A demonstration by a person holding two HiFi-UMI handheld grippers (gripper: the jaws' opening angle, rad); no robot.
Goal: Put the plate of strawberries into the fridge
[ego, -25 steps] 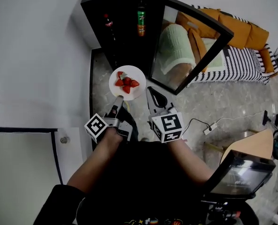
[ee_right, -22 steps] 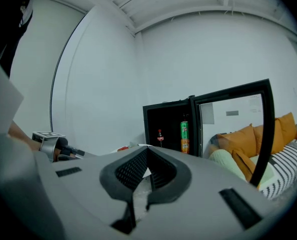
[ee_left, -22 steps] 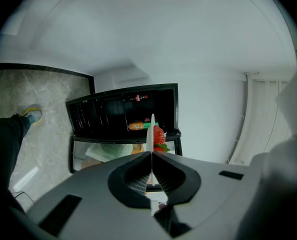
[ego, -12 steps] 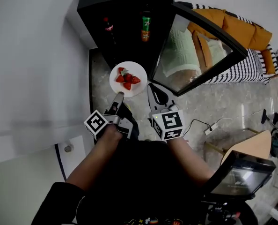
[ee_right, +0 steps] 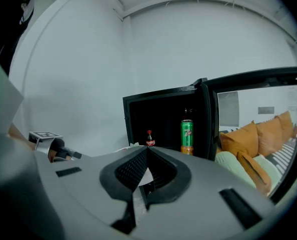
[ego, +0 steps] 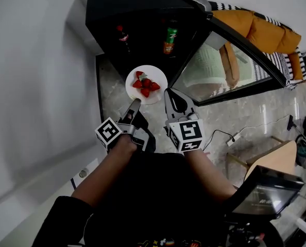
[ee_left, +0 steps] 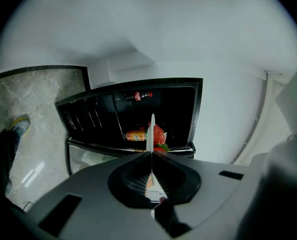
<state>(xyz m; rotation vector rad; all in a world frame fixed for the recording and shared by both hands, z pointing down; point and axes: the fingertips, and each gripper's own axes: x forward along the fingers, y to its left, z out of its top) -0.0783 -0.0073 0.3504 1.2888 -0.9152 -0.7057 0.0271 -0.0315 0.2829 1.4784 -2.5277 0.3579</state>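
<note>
Black fridge [ego: 142, 14] open, glass door [ego: 230, 68] swung right; cola bottle [ego: 123, 36] and green can [ego: 169, 40] inside. Marble floor [ego: 230, 117] below, orange sofa [ego: 261, 32] beyond. Interior shelves lost in dark. White plate [ego: 160, 76] of strawberries [ego: 146, 84] before opening, rim clamped in left tool [ego: 136, 103]; right tool [ego: 169, 93] jaws together, just beside plate. Both forearms reach forward.

The left gripper [ee_left: 151, 153] has its two dark fingers [ee_left: 131, 170] shut tight on a thin white plate [ee_left: 152, 128], seen from its edge. Red strawberries [ee_left: 159, 134] sit on the plate just past the fingers. Farther off is a black fridge [ee_left: 101, 115] with its glass door [ee_left: 86, 156] open. Inside are a bottle [ee_left: 139, 96] with a red label and an orange can [ee_left: 135, 135]. A pale stone floor [ee_left: 31, 96] and a shoe [ee_left: 19, 126] show at the left.
</note>
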